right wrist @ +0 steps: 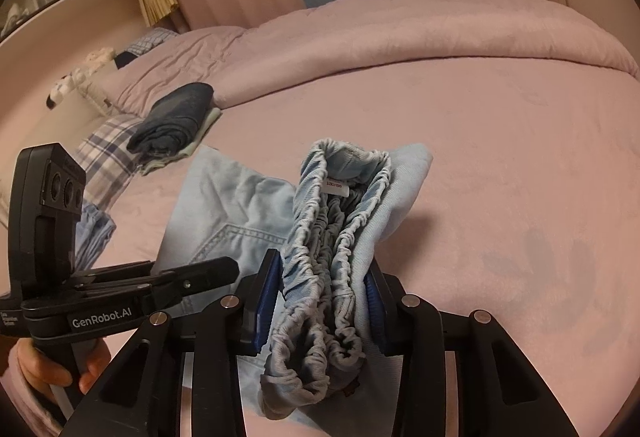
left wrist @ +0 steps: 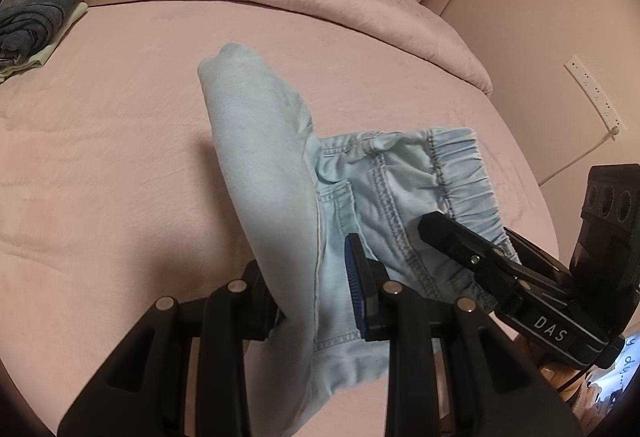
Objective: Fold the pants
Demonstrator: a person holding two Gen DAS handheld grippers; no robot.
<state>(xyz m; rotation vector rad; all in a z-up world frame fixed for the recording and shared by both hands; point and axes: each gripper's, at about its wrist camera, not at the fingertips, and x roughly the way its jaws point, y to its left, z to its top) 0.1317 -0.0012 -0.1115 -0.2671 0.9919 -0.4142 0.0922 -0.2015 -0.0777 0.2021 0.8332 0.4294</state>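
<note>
Pants (left wrist: 256, 165) lifted off the bed (left wrist: 120, 157), mid-bed, both tongs clamped on them. Left gripper (left wrist: 316, 277) pinches a folded leg panel; its view shows the pocket seams and the right gripper (left wrist: 460, 237) biting the waistband (left wrist: 464, 173). Right view shows the right gripper (right wrist: 320, 301) narrow on the bunched waistband (right wrist: 340, 221), the size tag (right wrist: 336, 188), plus folded clothes (right wrist: 176, 123) near the bed's far left edge.

The right gripper (left wrist: 434, 227) bears "DAS" on its body. The left gripper (right wrist: 224, 269) bears "GenRobot.AI". The pants (right wrist: 328, 237) carry a small tag, its print too small to read.
</note>
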